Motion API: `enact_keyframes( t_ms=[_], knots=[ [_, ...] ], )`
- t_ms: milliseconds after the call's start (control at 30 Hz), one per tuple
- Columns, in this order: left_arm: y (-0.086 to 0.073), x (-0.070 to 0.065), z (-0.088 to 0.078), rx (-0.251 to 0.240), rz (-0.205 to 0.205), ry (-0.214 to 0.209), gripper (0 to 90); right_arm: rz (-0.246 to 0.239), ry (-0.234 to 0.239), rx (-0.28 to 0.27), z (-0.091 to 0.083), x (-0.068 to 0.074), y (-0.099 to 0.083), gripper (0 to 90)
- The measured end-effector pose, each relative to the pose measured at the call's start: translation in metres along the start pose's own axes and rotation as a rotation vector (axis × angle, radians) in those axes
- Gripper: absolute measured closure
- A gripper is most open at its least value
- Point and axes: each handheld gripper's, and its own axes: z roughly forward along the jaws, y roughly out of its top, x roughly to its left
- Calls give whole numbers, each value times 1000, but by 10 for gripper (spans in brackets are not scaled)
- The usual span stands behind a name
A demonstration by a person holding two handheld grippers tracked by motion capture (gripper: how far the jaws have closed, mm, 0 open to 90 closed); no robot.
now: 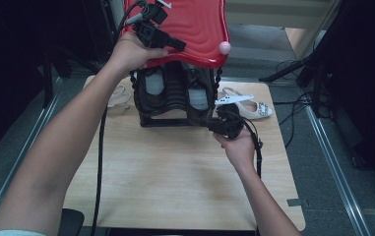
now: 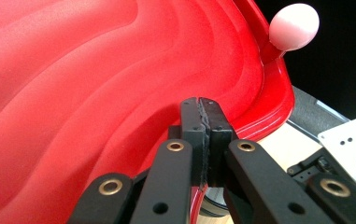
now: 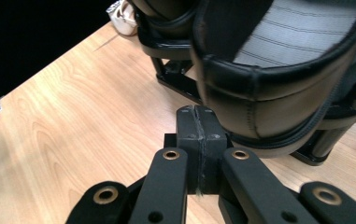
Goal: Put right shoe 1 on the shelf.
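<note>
With the left gripper (image 1: 177,45) clenched on the rim of the red lid (image 1: 195,24) raised above the black shoe rack (image 1: 175,98) on the bench (image 1: 175,167), hold it steady while the empty, clenched right gripper (image 1: 209,125) nears the black shoe (image 3: 278,70).

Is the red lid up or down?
Up: the left gripper pinches the red lid's edge, lifted clear of the black shoes beneath.
</note>
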Motion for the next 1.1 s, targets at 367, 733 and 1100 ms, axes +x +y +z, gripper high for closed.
enact_keyframes(
  t_ms=[367, 733, 1100],
  knots=[
    [0, -1, 1, 0, -3, 5, 900, 36, 8, -24, 11, 4, 5, 900],
    [0, -1, 0, 5, 0, 3, 900, 91, 6, -66, 20, -3, 18, 900],
    [0, 0, 0, 0, 0, 0, 900, 96, -83, -86, 22, -15, 36, 900]
  ],
)
